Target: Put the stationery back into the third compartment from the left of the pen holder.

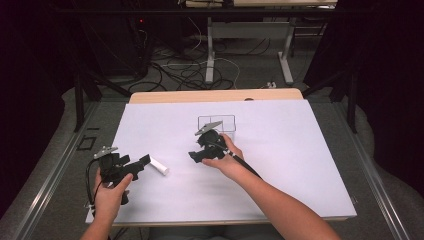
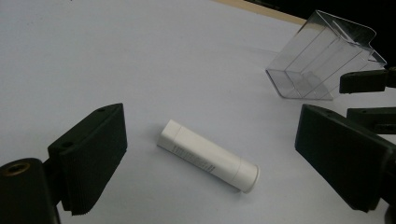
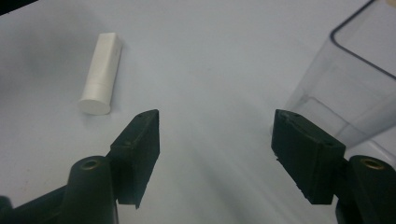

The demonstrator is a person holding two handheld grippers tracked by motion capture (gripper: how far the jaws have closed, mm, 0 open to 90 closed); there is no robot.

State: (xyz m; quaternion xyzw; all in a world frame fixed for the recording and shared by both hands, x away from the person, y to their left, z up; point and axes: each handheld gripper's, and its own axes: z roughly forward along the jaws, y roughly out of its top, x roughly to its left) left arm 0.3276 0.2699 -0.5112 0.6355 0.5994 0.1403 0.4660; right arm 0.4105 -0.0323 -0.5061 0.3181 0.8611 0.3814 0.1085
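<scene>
**Nearly at the tube, both tongs released**

Right now the white tube (image 1: 159,166) lies flat on the white surface (image 1: 300,165), just ahead of the left tongs (image 1: 145,161). In the left gripper view it rests between the two spread jaws, touched by neither; those tongs are released and empty. The right tongs (image 3: 215,140) hang open too, nothing between them, with the clear plastic box (image 1: 216,123) just beside them and the tube (image 3: 101,74) off to one side.

What worries me is the tube's shape. It is round and smooth, lying crosswise to the left jaws at a slant, so I reckon a squeeze that meets it off-centre could roll it away or spin it out of the grip. The cap end (image 2: 245,173) looks wider than the body, and pads landing there may slip. The box (image 2: 322,58) is light and see-through; a careless nudge from the right hand could tip or shove it.
</scene>
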